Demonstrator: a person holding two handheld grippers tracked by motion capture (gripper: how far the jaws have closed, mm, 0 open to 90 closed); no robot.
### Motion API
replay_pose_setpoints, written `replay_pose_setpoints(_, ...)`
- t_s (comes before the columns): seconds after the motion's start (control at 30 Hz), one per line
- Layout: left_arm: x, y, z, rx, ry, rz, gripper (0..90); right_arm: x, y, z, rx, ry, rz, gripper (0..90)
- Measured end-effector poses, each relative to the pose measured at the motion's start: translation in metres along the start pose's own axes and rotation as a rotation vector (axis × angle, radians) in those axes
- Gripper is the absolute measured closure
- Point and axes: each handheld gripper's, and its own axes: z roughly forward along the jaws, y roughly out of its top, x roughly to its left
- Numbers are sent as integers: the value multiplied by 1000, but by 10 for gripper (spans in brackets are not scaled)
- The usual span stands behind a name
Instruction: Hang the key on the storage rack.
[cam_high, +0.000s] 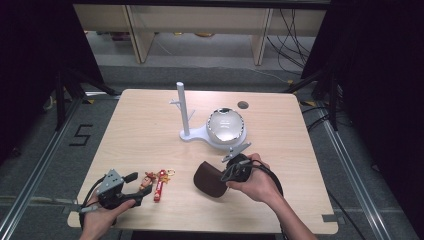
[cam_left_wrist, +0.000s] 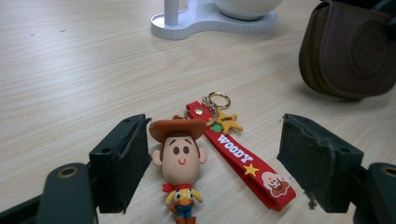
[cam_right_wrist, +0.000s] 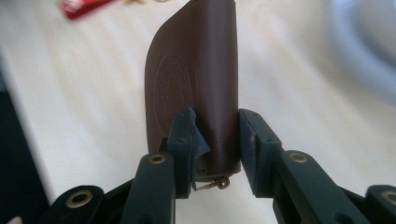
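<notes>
**Pouch gripped, keychain still on the table**

The right gripper (cam_right_wrist: 215, 144) is clenched on the narrow end of the brown leather pouch (cam_high: 209, 179), held at the table's near edge just in front of the white stand (cam_high: 192, 134). The left gripper (cam_left_wrist: 215, 163) rests with jaws spread wide around the cowboy keychain (cam_left_wrist: 180, 163) (not yet touching it). Judging by this, the pouch is secured; picking up the keychain is left
</notes>
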Motion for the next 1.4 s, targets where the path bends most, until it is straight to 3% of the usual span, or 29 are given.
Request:
replay_pose_setpoints(0.03,0,0,0,-1,2,-4,231,2,0,-1,-10,-55,-25,686)
replay_pose_setpoints(0.13,0,0,0,-2,3,0,232,3,-4,-6,-1,-160,-126,686)
replay_pose_setpoints(0.23,0,0,0,-3,5,2,232,4,-5,-8,-13,-189,-129,686)
replay_pose_setpoints(0.27,0,0,0,-3,6,3,231,7,-5,-9,-13,-194,-103,686)
replay_pose_setpoints(0.4,1,-1,0,-9,8,0,234,2,-11,-14,-43,-239,-124,684)
replay_pose_setpoints(0.47,1,-1,0,-10,10,-2,236,2,-12,-15,-34,-229,-109,684)
replay_pose_setpoints(0.63,3,1,0,-33,21,5,240,-9,-22,-26,-77,-233,-57,684)
replay_pose_setpoints(0.7,4,1,-1,-41,27,-1,241,-12,-25,-30,-84,-251,-29,684)
replay_pose_setpoints(0.87,6,2,-1,-57,35,-1,241,-19,-28,-36,-88,-279,-30,684)
replay_pose_setpoints(0.9,6,3,-1,-61,37,17,241,-21,-28,-38,-90,-281,-32,683)
replay_pose_setpoints(0.97,6,4,-1,-59,35,-3,241,-23,-28,-40,-88,-287,-28,684)
replay_pose_setpoints(1.23,5,5,0,-72,33,-12,239,-29,-33,-49,-109,-303,5,683)
replay_pose_setpoints(1.3,5,5,0,-73,32,-4,239,-29,-35,-51,-111,-303,12,683)
replay_pose_setpoints(1.33,6,6,-1,-70,37,25,239,-29,-36,-52,-111,-303,14,683)
replay_pose_setpoints(1.37,6,6,-1,-73,35,23,239,-29,-36,-52,-113,-308,17,683)
replay_pose_setpoints(1.4,5,5,-1,-77,33,-7,238,-29,-36,-53,-115,-304,22,682)
